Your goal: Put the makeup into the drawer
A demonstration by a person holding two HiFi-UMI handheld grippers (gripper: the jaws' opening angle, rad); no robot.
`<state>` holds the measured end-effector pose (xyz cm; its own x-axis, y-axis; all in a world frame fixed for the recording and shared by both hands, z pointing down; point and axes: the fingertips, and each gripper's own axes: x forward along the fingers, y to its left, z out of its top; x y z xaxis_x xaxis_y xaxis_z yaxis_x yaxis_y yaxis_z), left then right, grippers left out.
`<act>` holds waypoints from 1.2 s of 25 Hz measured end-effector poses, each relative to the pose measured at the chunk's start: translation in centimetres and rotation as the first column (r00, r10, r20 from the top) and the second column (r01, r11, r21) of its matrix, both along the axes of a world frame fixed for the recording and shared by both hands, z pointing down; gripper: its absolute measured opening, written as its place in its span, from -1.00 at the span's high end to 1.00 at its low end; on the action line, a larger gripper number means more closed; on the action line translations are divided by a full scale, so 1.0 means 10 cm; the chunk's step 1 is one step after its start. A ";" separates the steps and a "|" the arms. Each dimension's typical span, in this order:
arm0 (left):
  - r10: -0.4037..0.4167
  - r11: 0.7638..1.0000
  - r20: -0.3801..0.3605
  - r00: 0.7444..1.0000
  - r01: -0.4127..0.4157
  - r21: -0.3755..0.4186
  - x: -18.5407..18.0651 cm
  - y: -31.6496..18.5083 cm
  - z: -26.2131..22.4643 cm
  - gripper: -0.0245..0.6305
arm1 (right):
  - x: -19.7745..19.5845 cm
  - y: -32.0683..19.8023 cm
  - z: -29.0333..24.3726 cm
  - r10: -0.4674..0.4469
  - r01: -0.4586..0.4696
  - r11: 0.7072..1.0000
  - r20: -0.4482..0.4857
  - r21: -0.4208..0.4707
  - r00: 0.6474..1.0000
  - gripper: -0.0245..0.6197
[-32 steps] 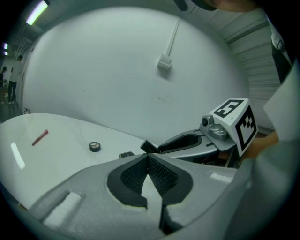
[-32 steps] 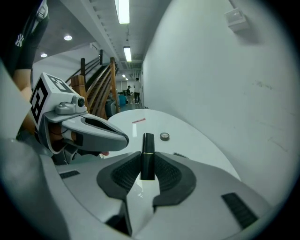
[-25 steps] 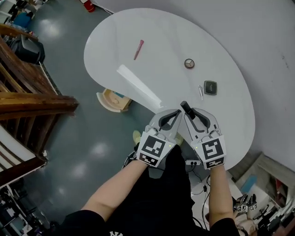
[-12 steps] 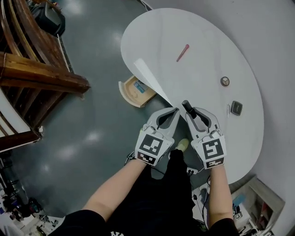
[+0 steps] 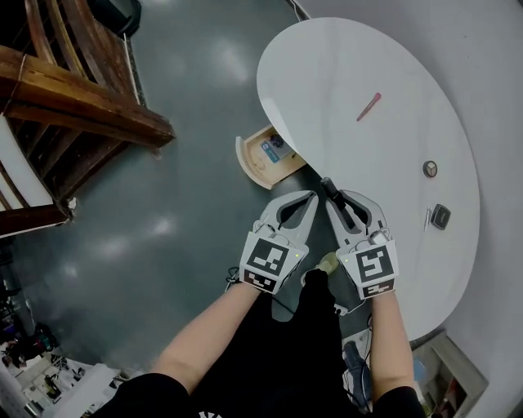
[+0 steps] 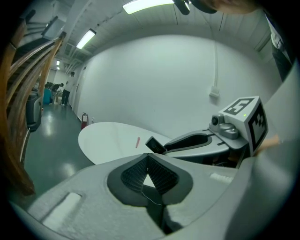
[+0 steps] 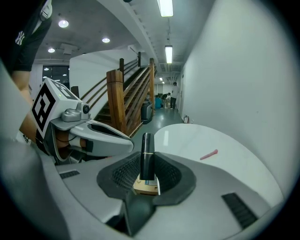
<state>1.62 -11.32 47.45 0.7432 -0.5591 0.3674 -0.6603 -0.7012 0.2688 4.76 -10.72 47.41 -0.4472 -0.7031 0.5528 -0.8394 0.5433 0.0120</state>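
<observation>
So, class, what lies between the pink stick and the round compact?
Nothing: the head view shows only bare white table between the pink stick and the round compact.

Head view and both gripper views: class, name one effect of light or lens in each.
Head view: soft glare patches on the glossy floor, faint sheen on the white table. Left gripper view: fisheye bulges the wall; corners go black. Right gripper view: the black tube is sharp; the ceiling lamps blow out white.

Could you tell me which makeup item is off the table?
The black tube, clamped in the right hand-held gripper; the others lie on the table.
</observation>
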 end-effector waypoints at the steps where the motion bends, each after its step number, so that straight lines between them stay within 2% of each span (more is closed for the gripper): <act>1: -0.012 1.000 0.001 1.000 0.012 -0.002 -0.07 -0.03 0.04 0.90 | -0.08 -0.03 0.03 -0.009 0.009 1.000 0.005 -0.001 1.000 0.60; 7: -0.102 0.994 0.019 0.995 0.102 -0.026 -0.55 -0.24 0.36 0.90 | -0.57 -0.21 0.30 -0.062 0.062 0.998 0.027 -0.007 0.998 0.60; 16: -0.199 0.975 0.041 0.979 0.202 -0.091 -1.16 -0.50 1.14 0.90 | -1.12 -0.42 1.16 -0.117 0.118 0.991 0.022 -0.063 0.993 0.60; 30: -0.228 0.967 0.048 0.973 0.232 -0.111 -1.29 -0.67 2.36 0.90 | -1.20 -0.68 2.67 -0.123 0.124 0.988 0.020 -0.087 0.992 0.60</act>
